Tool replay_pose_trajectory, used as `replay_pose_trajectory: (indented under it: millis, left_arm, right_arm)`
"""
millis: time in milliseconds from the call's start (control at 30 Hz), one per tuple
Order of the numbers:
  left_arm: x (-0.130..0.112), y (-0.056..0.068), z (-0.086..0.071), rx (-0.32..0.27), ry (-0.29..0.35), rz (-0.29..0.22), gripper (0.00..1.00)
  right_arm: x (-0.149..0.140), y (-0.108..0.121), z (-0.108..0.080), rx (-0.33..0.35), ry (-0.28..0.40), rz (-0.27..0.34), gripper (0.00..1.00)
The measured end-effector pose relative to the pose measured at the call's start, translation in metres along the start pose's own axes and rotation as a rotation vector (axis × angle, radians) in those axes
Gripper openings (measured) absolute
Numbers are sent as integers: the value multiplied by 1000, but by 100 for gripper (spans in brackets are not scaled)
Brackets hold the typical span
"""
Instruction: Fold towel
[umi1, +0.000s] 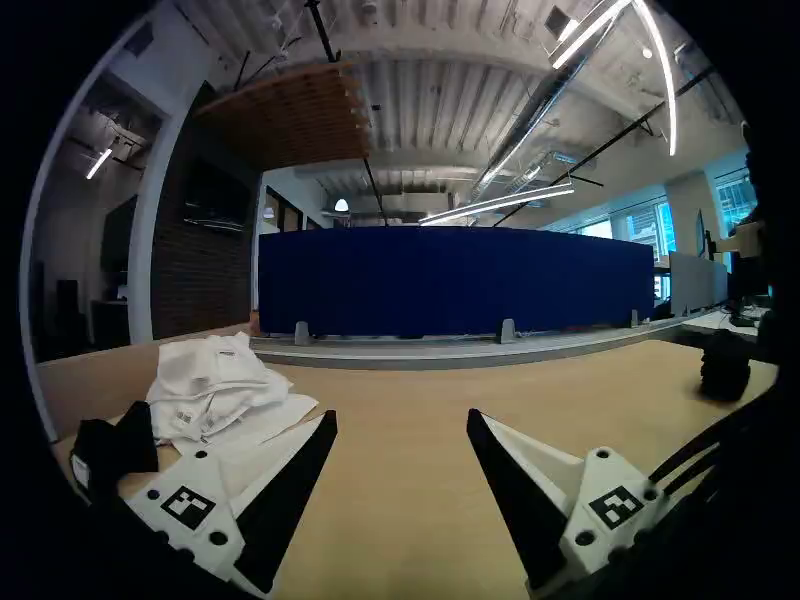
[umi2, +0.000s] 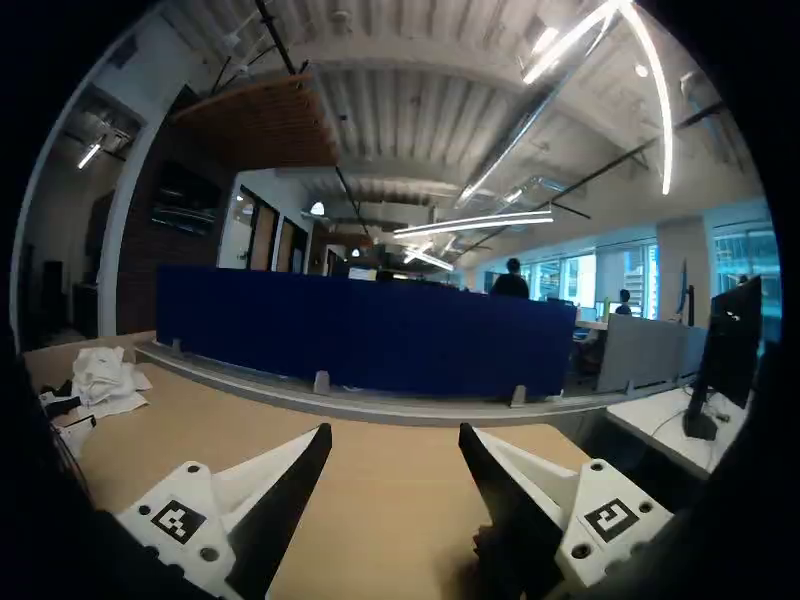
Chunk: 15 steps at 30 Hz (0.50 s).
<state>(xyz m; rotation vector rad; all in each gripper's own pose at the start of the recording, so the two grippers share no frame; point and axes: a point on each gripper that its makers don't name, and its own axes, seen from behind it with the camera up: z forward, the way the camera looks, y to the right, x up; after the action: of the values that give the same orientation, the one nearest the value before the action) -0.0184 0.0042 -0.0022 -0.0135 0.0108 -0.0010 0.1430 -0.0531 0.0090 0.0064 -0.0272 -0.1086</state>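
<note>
A crumpled pile of white towels lies on the wooden table, to the left in the left gripper view. My left gripper is open just above the table, its left finger close beside the pile, nothing between the fingers. In the right gripper view the same towels sit far off at the left edge. My right gripper is open over bare table with nothing held.
A blue partition runs along the table's far edge. A black object stands at the right, and a small black item lies by the towels. Desks with a monitor are off to the right.
</note>
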Motion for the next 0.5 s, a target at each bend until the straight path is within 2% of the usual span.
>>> replay_pose_trajectory:
  millis: [200, 500]
  left_arm:
    - [0, 0, -1, 2, 0, 1, 97]
    - [1, 0, 0, 5, 1, 1, 97]
  right_arm:
    - [-5, 7, -2, -8, 22, -13, 99]
    - [-32, 27, -7, -26, 29, 11, 99]
